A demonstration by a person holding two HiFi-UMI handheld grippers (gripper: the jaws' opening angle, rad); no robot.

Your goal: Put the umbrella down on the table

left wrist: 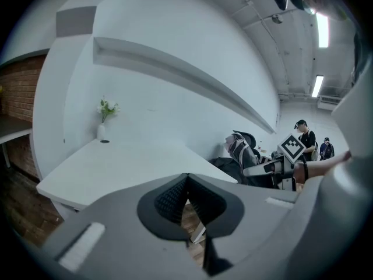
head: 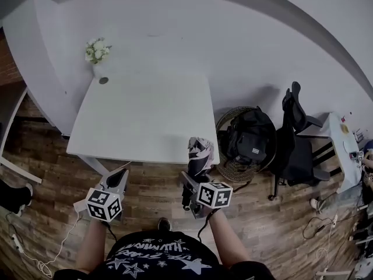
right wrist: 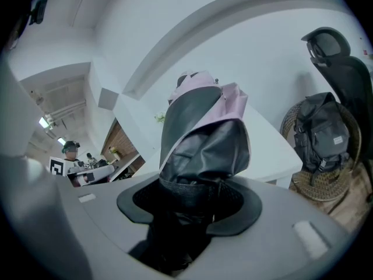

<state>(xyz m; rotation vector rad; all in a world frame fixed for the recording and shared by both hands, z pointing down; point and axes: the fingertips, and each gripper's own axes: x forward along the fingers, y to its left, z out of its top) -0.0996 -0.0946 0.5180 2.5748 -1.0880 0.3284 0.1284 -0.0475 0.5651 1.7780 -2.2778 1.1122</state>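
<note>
Right gripper [head: 194,185] is clamped on the umbrella's [head: 200,152] bottom end, just off the table's [head: 140,115] 5 o'clock corner. Left gripper [head: 118,178] is pressed together, empty. Drop it too near that corner and it probably rolls off toward the basket [head: 228,167] at 3 o'clock.

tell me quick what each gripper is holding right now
left gripper: jaws closed, nothing between them
right gripper: jaws closed on the folded umbrella
</note>
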